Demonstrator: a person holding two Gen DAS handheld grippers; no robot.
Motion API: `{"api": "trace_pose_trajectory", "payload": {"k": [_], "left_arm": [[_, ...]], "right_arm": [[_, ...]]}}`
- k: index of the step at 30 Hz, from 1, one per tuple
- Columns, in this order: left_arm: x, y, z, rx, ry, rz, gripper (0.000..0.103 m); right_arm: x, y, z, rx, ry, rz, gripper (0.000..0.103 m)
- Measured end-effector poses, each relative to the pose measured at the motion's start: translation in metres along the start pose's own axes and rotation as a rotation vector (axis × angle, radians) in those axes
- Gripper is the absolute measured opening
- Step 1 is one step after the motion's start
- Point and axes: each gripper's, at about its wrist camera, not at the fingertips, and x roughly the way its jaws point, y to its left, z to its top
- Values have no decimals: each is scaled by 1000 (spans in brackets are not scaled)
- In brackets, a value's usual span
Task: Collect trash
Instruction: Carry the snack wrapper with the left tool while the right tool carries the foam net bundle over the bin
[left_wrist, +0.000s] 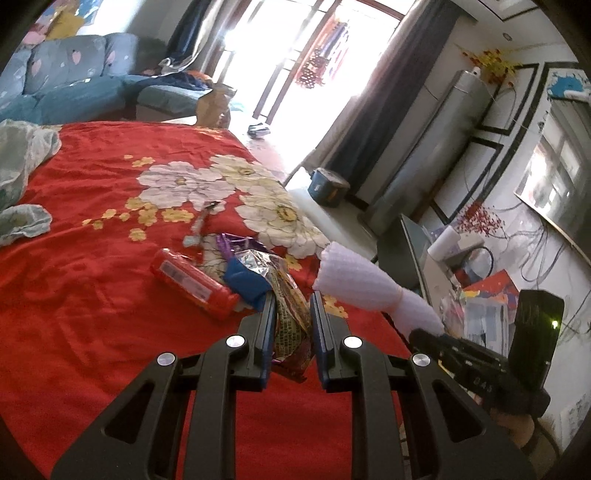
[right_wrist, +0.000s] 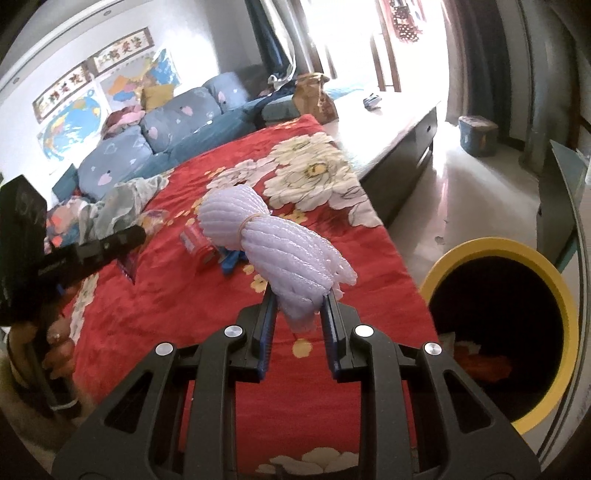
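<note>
My left gripper (left_wrist: 294, 297) is shut on a crinkled foil snack wrapper (left_wrist: 291, 325), held just above the red flowered bedspread (left_wrist: 92, 295). On the bedspread beyond it lie a red packet (left_wrist: 192, 282), a blue scrap (left_wrist: 245, 280) and a purple wrapper (left_wrist: 236, 245). My right gripper (right_wrist: 301, 293) is shut on a white foam net bundle (right_wrist: 280, 236) tied with a rubber band, which also shows at the right of the left wrist view as the foam net (left_wrist: 354, 280). A yellow-rimmed bin (right_wrist: 554, 280) stands low at the right beside the bed, dark inside with orange trash at its bottom.
A crumpled pale cloth (left_wrist: 22, 177) lies at the bed's left side. A blue sofa (right_wrist: 155, 136) lines the far wall. A brown paper bag (right_wrist: 314, 98) stands at the bed's far end. A grey cabinet edge (right_wrist: 561, 206) rises behind the bin. A hand (right_wrist: 55, 347) holds the left gripper's handle.
</note>
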Motion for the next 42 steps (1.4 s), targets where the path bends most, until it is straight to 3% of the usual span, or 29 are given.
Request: {"api": "trace_pose_trajectory", "payload": {"k": [42], "left_arm": [[30,-94,-25,215,76,-102,18]], "right_arm": [[-41,-75,-1,139,-86,-151,17]]}}
